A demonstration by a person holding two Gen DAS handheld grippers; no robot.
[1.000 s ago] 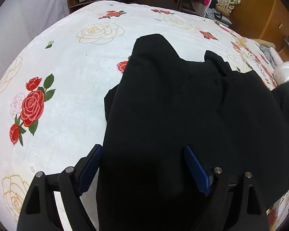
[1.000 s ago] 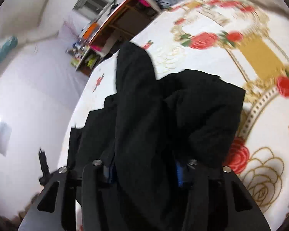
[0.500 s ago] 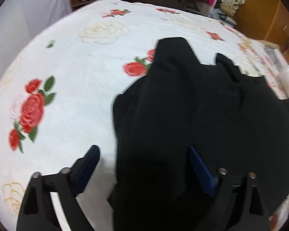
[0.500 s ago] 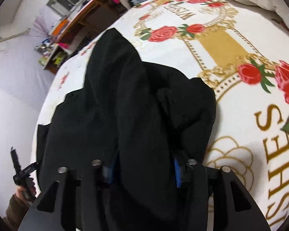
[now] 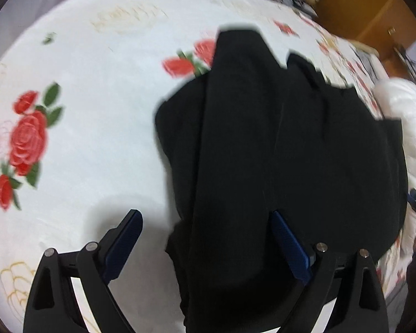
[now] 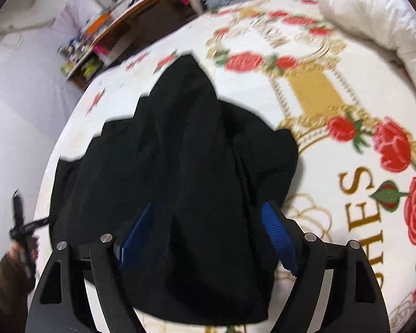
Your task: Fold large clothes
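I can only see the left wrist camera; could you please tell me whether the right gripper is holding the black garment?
Observer: No. The right gripper has just been opening its jaws, and the black garment lies loose between them.
Operator: Thank you. What is on the bedspread just to the right of the garment there?
Observer: Large gold lettering printed on the bedspread, beside the garment and not covered by it.

Both point steeply down: left gripper (image 5: 208, 238) has its jaws spread wide, right gripper (image 6: 208, 230) jaws have just been opening, pads off.
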